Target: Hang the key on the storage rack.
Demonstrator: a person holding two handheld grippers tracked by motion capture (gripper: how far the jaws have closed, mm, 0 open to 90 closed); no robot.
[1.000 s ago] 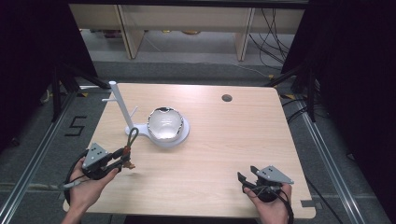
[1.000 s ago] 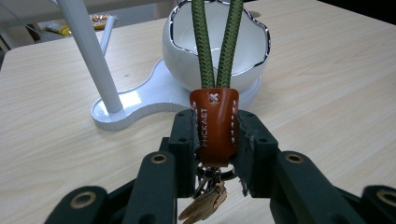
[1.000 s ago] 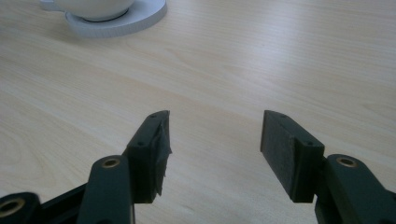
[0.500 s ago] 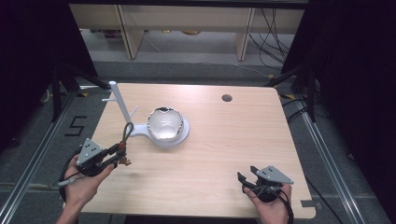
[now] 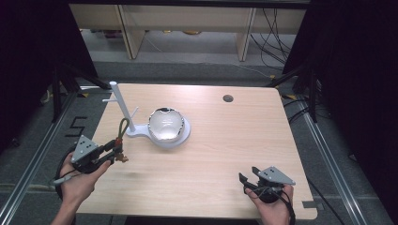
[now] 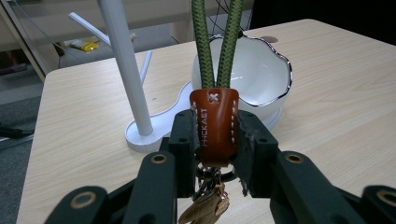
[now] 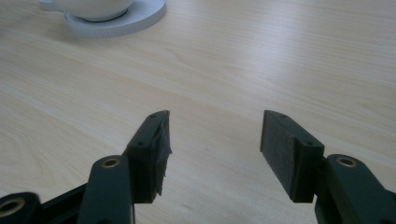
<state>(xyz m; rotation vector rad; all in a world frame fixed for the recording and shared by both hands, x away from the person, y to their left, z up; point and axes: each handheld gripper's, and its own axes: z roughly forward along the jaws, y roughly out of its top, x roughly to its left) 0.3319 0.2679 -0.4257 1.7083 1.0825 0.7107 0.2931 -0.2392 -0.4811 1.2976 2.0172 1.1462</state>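
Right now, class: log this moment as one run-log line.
left gripper: shut on keychain | right gripper: open, empty | white stand: nothing hung | bowl: on base

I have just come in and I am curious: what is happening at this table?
A person works with two hand-held grippers. The left gripper is shut on the brown leather tab of a keychain, its green cord loop upright, near the white peg stand and the white bowl. The right gripper is open over the table.

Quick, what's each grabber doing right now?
Left gripper: closed on the keychain by its brown leather tab.
Right gripper: open, holding nothing.
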